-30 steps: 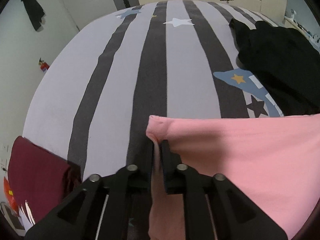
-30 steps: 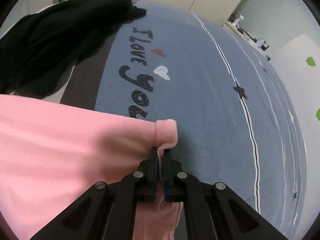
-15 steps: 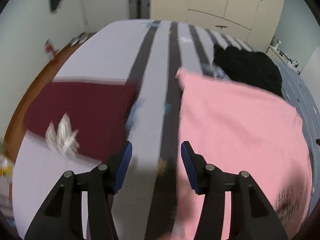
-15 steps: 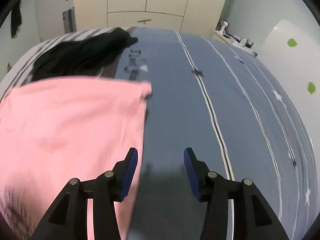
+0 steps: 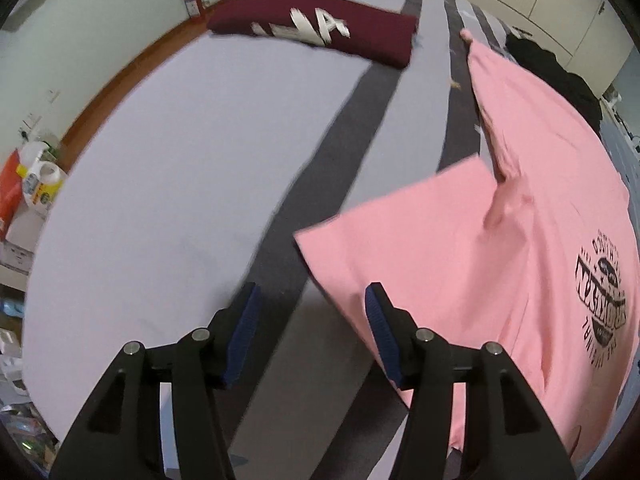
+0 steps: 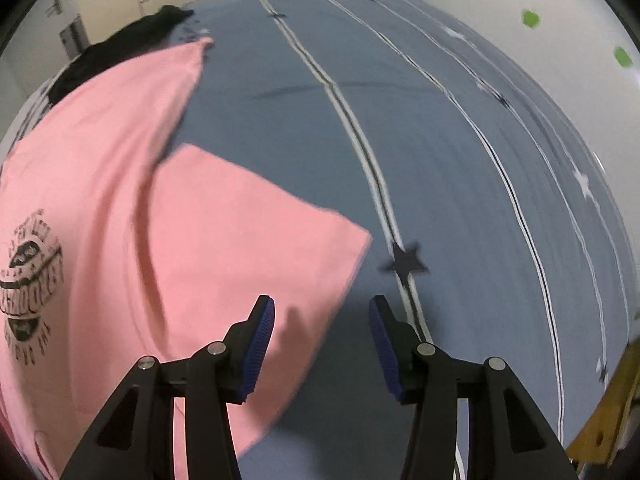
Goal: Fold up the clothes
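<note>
I see the pink cotton T-shirt (image 5: 532, 184) spread flat on the striped bedsheet (image 5: 168, 152). Left gripper (image 5: 312, 312) and right gripper (image 6: 322, 320) hover beside its sleeves, fingers spread, empty. Risk: pinching the bedsheet with a sleeve.

Both wrist views look down, slightly blurred, sharing the pink shirt (image 5: 500, 240).

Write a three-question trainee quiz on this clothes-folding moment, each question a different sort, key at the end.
1. True or false: the left gripper is clamped on the pink T-shirt.
2. Which garment lies folded on the bed in the left wrist view? A maroon garment B black garment C pink T-shirt
3. Fill in: the right gripper jaws stand ____.

Key: 1 false; 2 A; 3 open
</note>
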Demonstrator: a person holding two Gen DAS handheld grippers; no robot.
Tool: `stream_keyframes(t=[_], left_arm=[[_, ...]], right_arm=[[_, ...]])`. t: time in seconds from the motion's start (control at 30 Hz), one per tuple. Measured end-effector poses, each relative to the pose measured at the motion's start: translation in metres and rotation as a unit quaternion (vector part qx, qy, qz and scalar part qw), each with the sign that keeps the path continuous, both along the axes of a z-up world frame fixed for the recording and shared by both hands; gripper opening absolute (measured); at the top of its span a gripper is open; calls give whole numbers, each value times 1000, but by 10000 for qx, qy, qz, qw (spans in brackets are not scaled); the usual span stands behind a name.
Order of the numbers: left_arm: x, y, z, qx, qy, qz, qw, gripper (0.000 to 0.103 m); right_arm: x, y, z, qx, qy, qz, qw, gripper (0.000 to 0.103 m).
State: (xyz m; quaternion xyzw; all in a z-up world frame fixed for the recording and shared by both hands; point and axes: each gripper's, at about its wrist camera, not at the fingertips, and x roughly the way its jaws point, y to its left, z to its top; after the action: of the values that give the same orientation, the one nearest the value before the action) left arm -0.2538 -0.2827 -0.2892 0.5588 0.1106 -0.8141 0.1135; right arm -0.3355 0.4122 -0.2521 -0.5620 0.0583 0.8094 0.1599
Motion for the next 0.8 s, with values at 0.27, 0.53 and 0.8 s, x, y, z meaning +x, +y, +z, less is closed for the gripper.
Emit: stream_keyframes(t=[0.27,0.53,0.8], left_arm=[[0,21,-27,-401,-68,-162,9990,52],[-9,33,-26,-477,120,-284,9984,25],[1,41,-7,-706,220,-149,9972,2]], right_arm=[[11,13,-28,-517,-28,-489,9975,45],[-7,13,-44,-844,157,-530,9949,47],[-24,30,-43,-1129,260,-575,9916,2]])
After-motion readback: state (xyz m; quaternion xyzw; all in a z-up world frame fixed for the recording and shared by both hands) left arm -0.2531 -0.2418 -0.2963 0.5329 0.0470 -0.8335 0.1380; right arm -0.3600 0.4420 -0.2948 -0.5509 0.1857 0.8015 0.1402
